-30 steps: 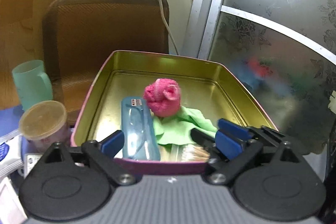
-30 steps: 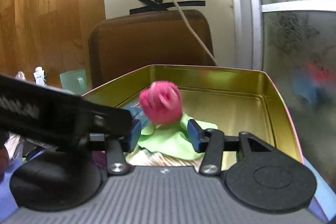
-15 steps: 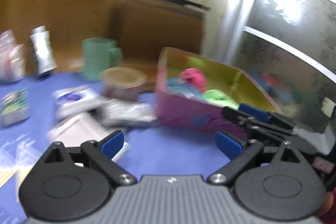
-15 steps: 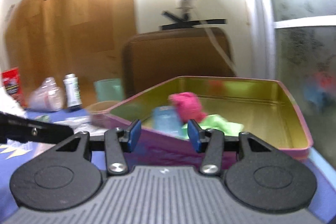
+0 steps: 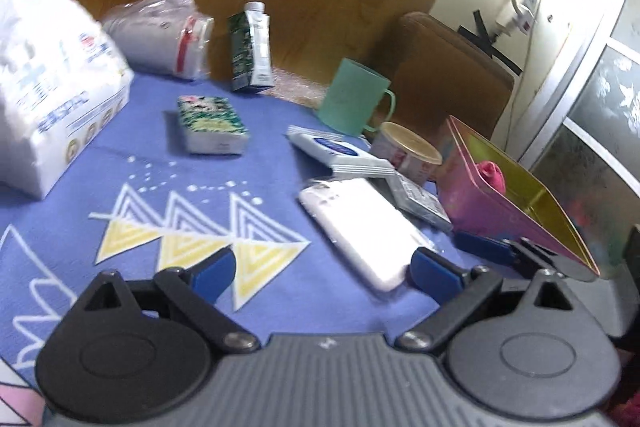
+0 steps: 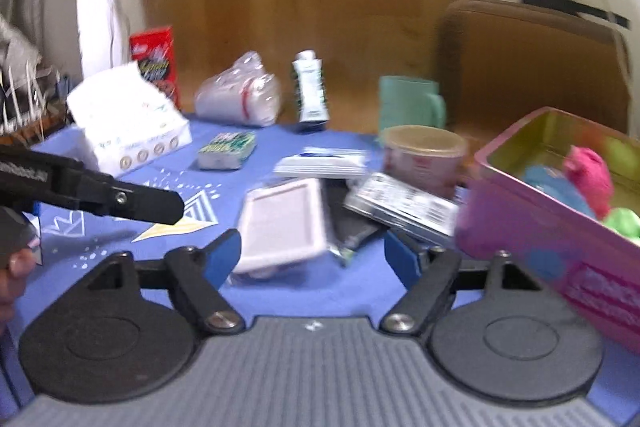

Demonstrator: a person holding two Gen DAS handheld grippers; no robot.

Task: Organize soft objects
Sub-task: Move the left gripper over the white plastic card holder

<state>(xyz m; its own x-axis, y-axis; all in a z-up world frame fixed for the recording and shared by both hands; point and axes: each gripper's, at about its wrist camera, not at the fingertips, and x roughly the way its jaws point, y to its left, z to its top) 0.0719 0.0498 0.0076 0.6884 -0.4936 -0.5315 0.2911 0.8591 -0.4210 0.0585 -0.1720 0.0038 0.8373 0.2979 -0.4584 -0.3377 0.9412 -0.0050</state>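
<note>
The pink tin (image 5: 492, 203) (image 6: 560, 239) stands at the right with a rolled pink cloth (image 5: 493, 174) (image 6: 588, 173), a green cloth (image 6: 622, 221) and a blue case (image 6: 552, 183) inside. My left gripper (image 5: 322, 273) is open over the blue tablecloth, with only the near end of a white case (image 5: 360, 227) showing between its fingers. My right gripper (image 6: 313, 259) hovers short of that white case (image 6: 284, 227). Its jaws are opening and hold nothing. A green tissue pack (image 5: 210, 123) (image 6: 228, 149) lies farther back.
A big white tissue package (image 5: 48, 87), a plastic bag (image 5: 160, 39), a carton (image 5: 252, 51), a green mug (image 5: 354, 99), a lidded cup (image 5: 408, 151), a wipes pack (image 5: 336, 151) and a silver packet (image 5: 420, 199) crowd the table. A brown chair (image 6: 532, 59) stands behind.
Both grippers have drawn back from the tin and swung left over the table. The right jaws have widened. The pink cloth stays in the tin.
</note>
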